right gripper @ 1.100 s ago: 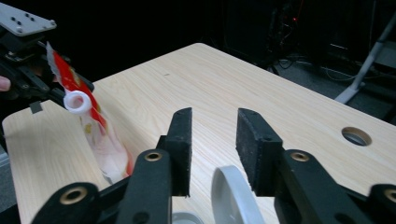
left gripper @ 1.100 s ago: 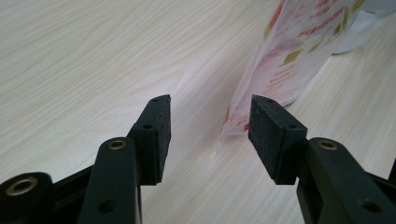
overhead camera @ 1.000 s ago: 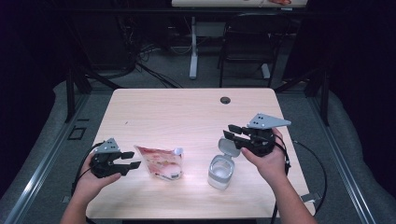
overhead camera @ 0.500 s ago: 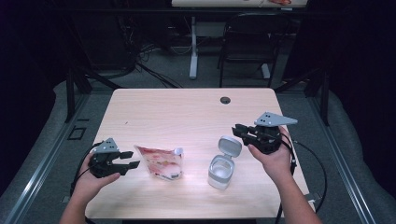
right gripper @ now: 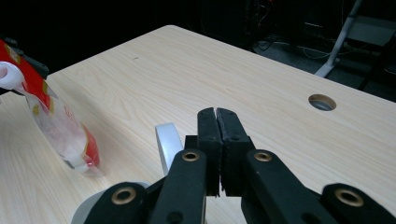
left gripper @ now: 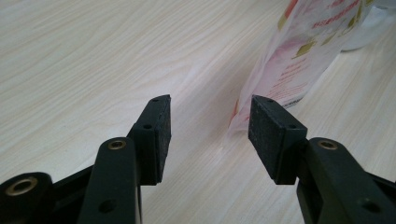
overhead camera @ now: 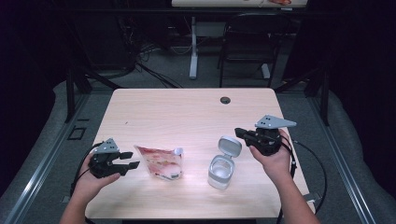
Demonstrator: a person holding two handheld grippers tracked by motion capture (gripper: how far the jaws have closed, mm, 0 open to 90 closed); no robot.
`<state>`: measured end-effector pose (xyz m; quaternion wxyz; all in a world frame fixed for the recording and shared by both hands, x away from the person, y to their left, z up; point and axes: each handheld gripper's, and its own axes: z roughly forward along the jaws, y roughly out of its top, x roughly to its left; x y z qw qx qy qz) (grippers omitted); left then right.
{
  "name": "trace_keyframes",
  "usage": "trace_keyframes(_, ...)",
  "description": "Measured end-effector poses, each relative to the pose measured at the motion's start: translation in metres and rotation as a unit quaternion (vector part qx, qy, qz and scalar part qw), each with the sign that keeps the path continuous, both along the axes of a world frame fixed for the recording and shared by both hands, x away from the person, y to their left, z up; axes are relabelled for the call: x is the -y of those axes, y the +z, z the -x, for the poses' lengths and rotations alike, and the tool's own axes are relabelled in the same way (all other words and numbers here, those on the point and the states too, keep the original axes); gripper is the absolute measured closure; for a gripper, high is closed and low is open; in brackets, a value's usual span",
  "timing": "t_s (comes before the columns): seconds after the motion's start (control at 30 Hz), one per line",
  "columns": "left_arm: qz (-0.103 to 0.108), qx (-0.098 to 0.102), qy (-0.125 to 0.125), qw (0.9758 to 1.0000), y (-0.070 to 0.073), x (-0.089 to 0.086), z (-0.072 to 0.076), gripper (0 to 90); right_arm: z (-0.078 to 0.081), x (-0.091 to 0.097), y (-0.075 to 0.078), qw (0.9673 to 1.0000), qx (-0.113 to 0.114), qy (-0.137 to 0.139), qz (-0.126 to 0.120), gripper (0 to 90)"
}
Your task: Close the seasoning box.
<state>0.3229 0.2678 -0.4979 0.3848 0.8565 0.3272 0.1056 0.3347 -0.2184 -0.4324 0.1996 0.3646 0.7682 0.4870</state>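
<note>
Right gripper has drawn back to 3 o'clock, jaws pressed together, clearing the opened jar; left gripper, jaws wide, faces the pouch.

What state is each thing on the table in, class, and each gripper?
Container: upright, lid flipped open.
Pouch: lying on the table, spout capped.
Left gripper: open, holding nothing, near the pouch.
Right gripper: shut, holding nothing, beside the lid.
</note>
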Motion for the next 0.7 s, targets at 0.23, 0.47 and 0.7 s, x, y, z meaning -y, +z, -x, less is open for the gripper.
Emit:
trace_keyframes(0.23,-0.001,0.0,-0.001,1.0,0.001,0.0,0.0,49.5,-0.003,0.003,-0.008,0.9999,-0.012,-0.008,0.0,89.9)
trace_keyframes(0.47,0.0,0.001,0.0,1.0,0.001,-0.001,0.0,49.5,-0.004,0.004,-0.015,0.9998,-0.018,-0.008,-0.004,89.9)
trace_keyframes(0.7,0.0,0.001,0.0,1.0,0.001,-0.001,0.0,49.5,-0.003,0.003,-0.021,0.9997,-0.026,-0.004,-0.004,89.9)
